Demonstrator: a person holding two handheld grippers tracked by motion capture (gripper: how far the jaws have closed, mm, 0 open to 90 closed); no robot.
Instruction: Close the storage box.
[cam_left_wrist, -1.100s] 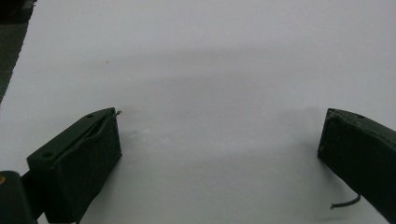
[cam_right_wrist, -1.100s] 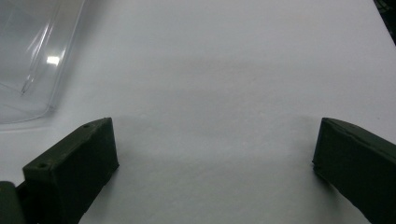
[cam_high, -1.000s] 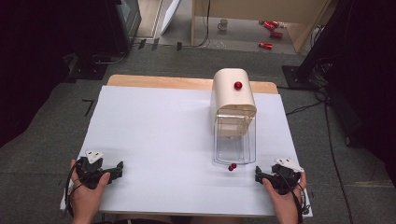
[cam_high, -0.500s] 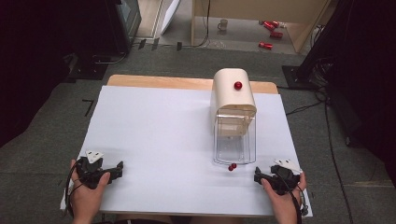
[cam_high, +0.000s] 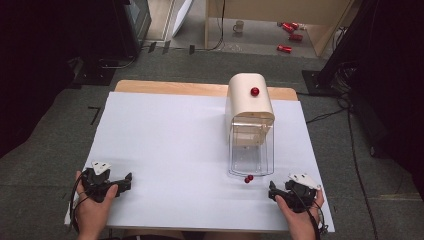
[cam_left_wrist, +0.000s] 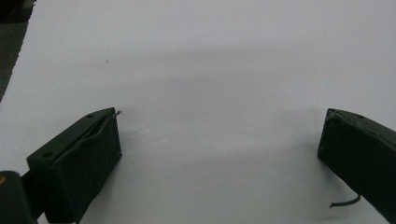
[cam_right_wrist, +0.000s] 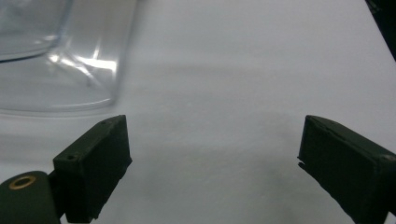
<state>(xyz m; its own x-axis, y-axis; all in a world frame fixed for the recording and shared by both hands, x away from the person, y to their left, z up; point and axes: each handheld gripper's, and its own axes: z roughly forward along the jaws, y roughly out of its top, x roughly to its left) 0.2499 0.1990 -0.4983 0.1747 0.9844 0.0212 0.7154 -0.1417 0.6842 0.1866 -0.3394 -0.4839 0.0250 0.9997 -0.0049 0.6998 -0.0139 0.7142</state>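
A white-topped table on a grey carpeted floor, dark at both sides.

Ahead of the tongs, the table (cam_high: 165, 130) has a white top with a strip of bare wood (cam_high: 170, 88) along its far edge. Grey carpet (cam_high: 75, 110) lies round it, with short black tape marks (cam_high: 95, 114) to the left. Beyond the table, farther from the tongs, stands a light wooden frame (cam_high: 260, 10) over a paler floor; a mug (cam_high: 239, 25) and a few red cans (cam_high: 290, 35) lie there. Black curtains (cam_high: 45, 45) hang at far left and far right. Cables (cam_high: 325, 117) trail over the carpet to the right. The light is even and soft.
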